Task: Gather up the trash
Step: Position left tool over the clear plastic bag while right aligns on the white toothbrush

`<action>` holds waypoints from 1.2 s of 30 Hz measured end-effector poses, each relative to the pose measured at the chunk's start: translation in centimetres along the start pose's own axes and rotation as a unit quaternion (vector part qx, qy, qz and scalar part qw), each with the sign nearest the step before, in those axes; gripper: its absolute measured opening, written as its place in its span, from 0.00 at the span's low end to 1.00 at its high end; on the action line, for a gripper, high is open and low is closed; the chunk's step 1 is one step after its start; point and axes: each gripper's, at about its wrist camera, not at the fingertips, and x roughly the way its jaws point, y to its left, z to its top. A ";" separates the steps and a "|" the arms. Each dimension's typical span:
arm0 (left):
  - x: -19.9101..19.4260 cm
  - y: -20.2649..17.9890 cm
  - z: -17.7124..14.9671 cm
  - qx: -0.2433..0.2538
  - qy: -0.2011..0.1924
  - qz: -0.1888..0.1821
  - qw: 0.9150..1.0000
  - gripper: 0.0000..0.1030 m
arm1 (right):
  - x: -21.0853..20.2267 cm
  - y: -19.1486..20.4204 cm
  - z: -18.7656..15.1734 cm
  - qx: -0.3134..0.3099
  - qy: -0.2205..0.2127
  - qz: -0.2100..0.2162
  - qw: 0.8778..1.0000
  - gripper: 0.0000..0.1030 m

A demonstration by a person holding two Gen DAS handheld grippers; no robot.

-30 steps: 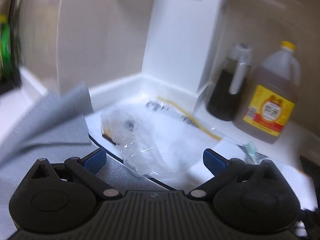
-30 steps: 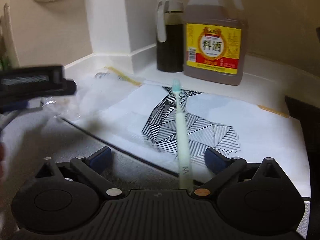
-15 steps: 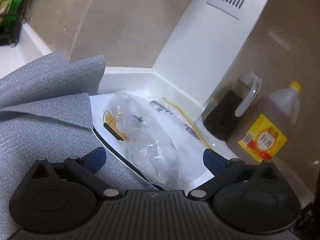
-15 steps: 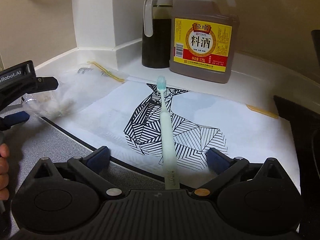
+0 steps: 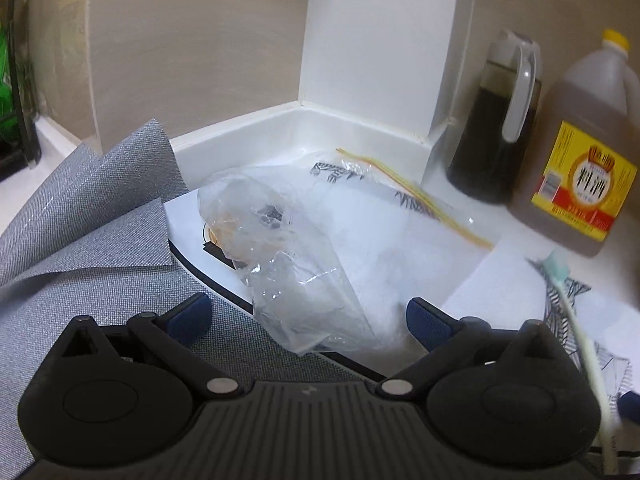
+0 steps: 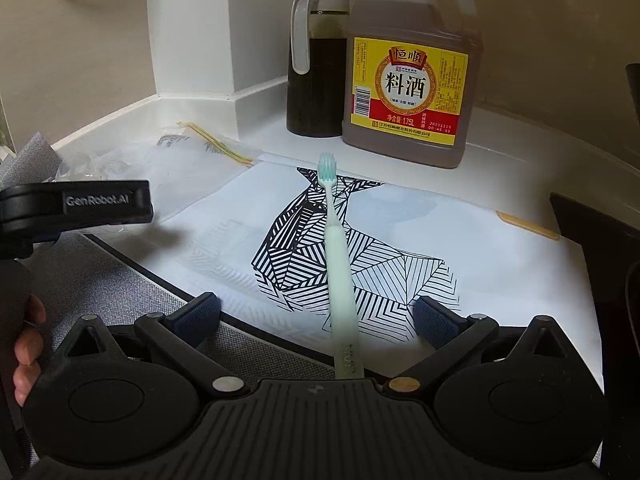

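A crumpled clear plastic bag (image 5: 288, 256) lies on the white counter, its near end between the open fingers of my left gripper (image 5: 308, 316). A larger flat zip bag (image 5: 404, 216) with a yellow strip lies behind it. A pale green toothbrush (image 6: 338, 264) lies on a white sheet with a black line drawing (image 6: 360, 248), its handle running back between the open fingers of my right gripper (image 6: 316, 316). The toothbrush also shows at the right of the left wrist view (image 5: 576, 328). The left gripper's body (image 6: 76, 204) shows at the left of the right wrist view.
A dark sauce bottle (image 6: 316, 60) and a large jug of cooking wine (image 6: 408, 76) stand at the back by a white column (image 5: 376, 44). A grey woven mat (image 5: 80, 216) with a folded corner lies at the left. A dark object (image 6: 592, 248) borders the right.
My left gripper has tilted back toward level and moved closer over the crumpled bag. My right gripper has edged forward along the toothbrush. Both stay open.
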 end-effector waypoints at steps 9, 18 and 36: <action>0.5 -0.1 0.0 0.018 0.007 0.014 1.000 1.00 | 0.1 0.1 0.0 -0.001 0.000 -0.002 1.000 1.00; 0.5 -0.1 0.0 0.018 0.007 0.014 1.000 1.00 | 0.0 0.1 0.0 -0.001 -0.001 -0.001 1.000 1.00; 0.7 -0.1 0.1 0.020 0.007 0.015 1.000 1.00 | 0.0 0.1 0.1 -0.001 -0.001 -0.001 1.000 1.00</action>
